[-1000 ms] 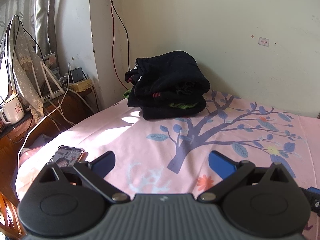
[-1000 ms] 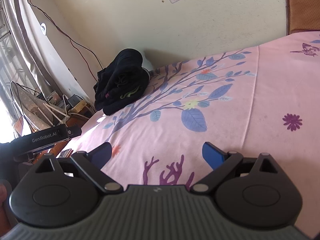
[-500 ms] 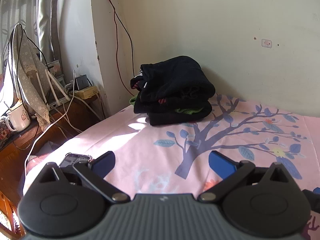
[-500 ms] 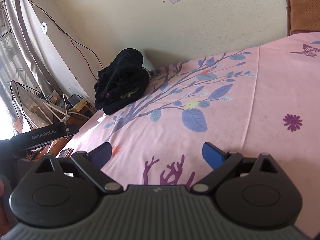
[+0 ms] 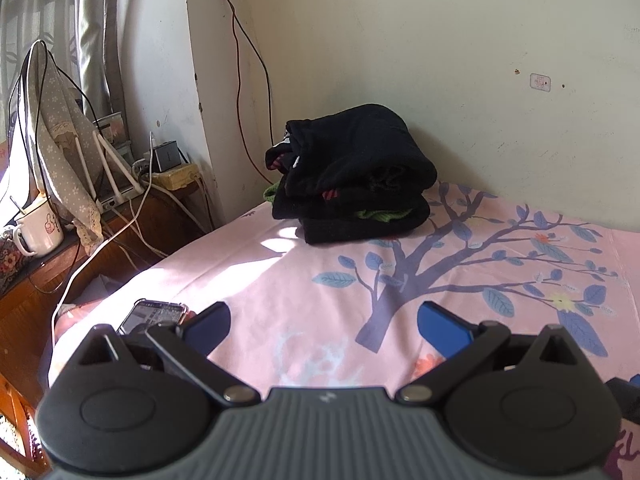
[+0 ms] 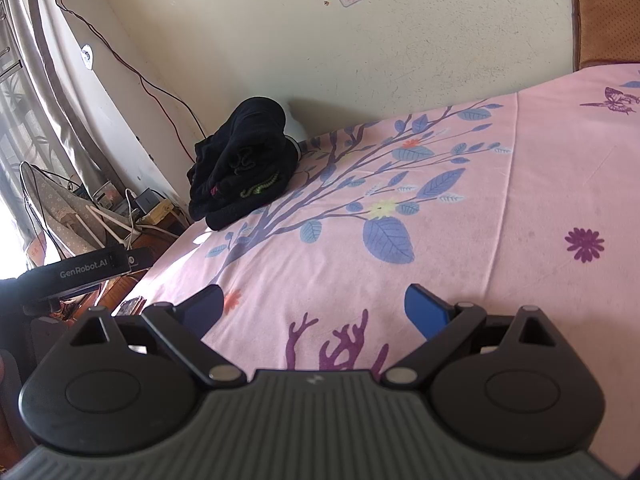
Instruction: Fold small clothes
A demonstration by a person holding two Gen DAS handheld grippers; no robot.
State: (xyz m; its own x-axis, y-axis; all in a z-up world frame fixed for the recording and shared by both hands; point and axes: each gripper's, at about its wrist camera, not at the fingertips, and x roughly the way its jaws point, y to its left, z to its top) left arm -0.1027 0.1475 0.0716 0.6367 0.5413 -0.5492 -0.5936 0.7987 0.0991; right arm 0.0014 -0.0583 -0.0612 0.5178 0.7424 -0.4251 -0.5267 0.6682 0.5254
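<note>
Since the black clothes pile (image 5: 352,176) sits against the wall at the far corner of the pink bedsheet (image 5: 280,300), well ahead of both tools, neither touches it. Left gripper (image 5: 324,320) and right gripper (image 6: 314,306) hover over the sheet, jaws spread, empty. Fabric looks soft, light, floppy: I'd pinch the top garment's near edge, peeling one layer off the pile.

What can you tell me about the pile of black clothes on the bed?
The pile of black folded clothes looks like soft, thick fabric, several pieces stacked and fairly neat. Small green and red-pink details show between the layers. It rests on the pink bed sheet with a tree print, in the far corner beside the cream wall. The right wrist view shows something pale behind it. Neither hand-held gripper touches it.
</note>
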